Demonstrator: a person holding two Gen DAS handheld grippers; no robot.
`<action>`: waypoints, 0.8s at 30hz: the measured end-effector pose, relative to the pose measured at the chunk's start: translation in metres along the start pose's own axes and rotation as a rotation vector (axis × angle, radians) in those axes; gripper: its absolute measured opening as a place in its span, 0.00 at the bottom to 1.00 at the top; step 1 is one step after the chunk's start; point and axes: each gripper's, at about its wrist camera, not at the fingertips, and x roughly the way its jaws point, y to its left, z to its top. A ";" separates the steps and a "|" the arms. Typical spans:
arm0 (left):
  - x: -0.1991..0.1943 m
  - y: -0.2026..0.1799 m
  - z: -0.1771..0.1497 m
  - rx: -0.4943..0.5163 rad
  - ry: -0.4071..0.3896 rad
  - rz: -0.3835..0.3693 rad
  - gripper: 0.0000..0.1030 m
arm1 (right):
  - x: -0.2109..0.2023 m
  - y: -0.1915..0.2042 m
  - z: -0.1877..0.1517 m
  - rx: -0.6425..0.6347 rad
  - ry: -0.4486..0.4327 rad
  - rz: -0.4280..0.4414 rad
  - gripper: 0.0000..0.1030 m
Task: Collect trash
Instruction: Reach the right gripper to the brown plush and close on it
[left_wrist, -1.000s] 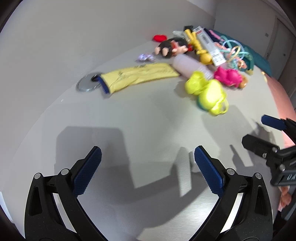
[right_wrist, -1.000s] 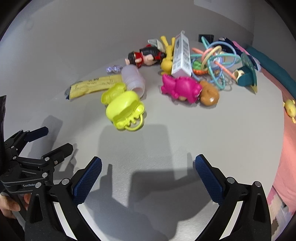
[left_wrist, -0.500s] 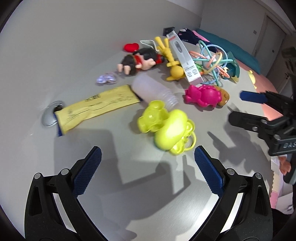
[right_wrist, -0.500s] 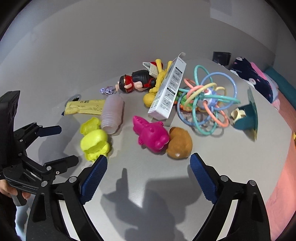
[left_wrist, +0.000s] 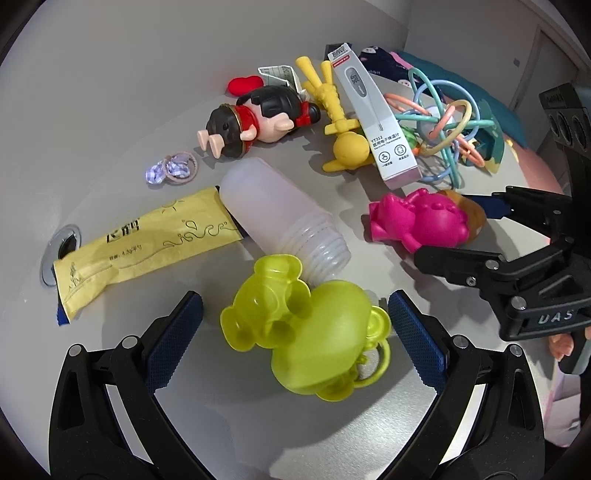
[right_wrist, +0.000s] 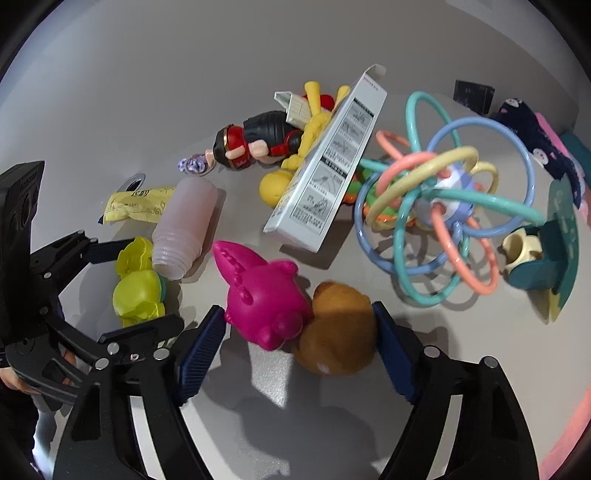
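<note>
On the grey table (left_wrist: 110, 92) lie a yellow sachet wrapper (left_wrist: 140, 243), a white thermometer box (left_wrist: 373, 122) and a clear plastic bottle (left_wrist: 284, 218), mixed with toys. My left gripper (left_wrist: 291, 339) is open, its jaws either side of a yellow-green toy (left_wrist: 306, 332), not touching it. My right gripper (right_wrist: 295, 350) is open around a magenta toy (right_wrist: 262, 295) and a brown toy (right_wrist: 336, 328). The box (right_wrist: 328, 177), the bottle (right_wrist: 188, 221) and the sachet (right_wrist: 136, 205) also show in the right wrist view.
A pig doll (left_wrist: 255, 118), a yellow giraffe teether (left_wrist: 332, 110), a ring rattle (right_wrist: 439, 206), a teal holder (right_wrist: 546, 251), a purple hair tie (left_wrist: 173, 170) and a dark sock (right_wrist: 532, 144) crowd the far side. A metal grommet (left_wrist: 62, 254) is set in the table at left.
Both grippers have moved forward into the pile. The yellow-green toy now sits between the left jaws and the magenta and brown toys between the right jaws.
</note>
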 end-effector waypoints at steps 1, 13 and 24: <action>-0.001 0.000 -0.001 0.010 -0.007 0.005 0.90 | -0.001 0.001 -0.003 -0.003 -0.004 0.003 0.77; -0.023 0.002 -0.012 0.044 -0.065 0.000 0.72 | -0.028 -0.007 -0.031 0.034 -0.030 0.101 0.78; -0.044 0.005 -0.015 0.020 -0.089 -0.003 0.72 | -0.035 -0.026 -0.036 0.072 -0.042 0.074 0.61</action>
